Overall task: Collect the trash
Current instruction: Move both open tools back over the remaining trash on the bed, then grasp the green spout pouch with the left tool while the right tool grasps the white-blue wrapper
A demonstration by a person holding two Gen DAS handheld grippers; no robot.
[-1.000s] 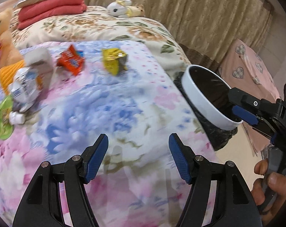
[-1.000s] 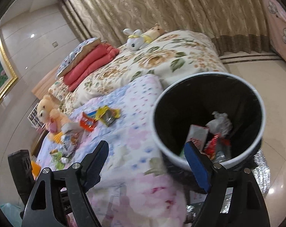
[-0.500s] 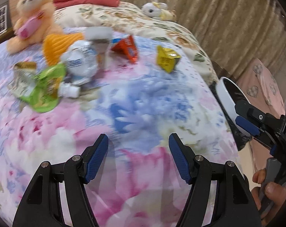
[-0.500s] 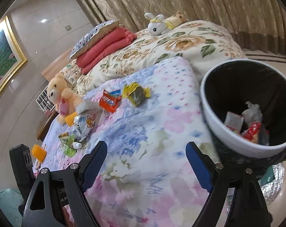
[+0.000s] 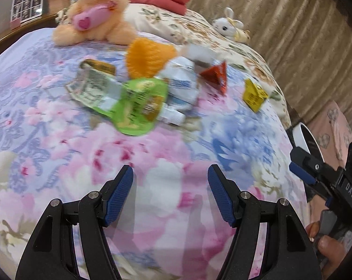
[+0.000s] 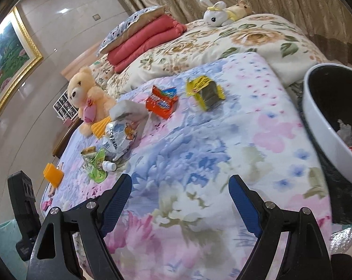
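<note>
A: Fingers first. Left gripper [image 5: 170,197]?

B: Apart, nothing between them, just flowered bedspread [image 5: 152,158] under it. Right gripper [image 6: 180,200] same: spread wide, empty, over the bedspread.

A: Trash location?

B: All ahead on the bed, well apart from both grippers. Green pouch [image 5: 138,106] nearest the left one, lying on a crumpled wrapper [image 5: 94,86], white-blue bag [image 6: 119,137] just beside it. Further out a red packet [image 6: 162,101] and a yellow packet [image 6: 205,91].

A: Bin?

B: Trash bin [image 6: 315,126] at the bed's edge on the right, a few scraps already inside.

A: Progress?

B: Partway, I'd say. Some binned, at least five pieces left. Teddy bear [image 5: 94,9] isn't trash, skip it.
</note>
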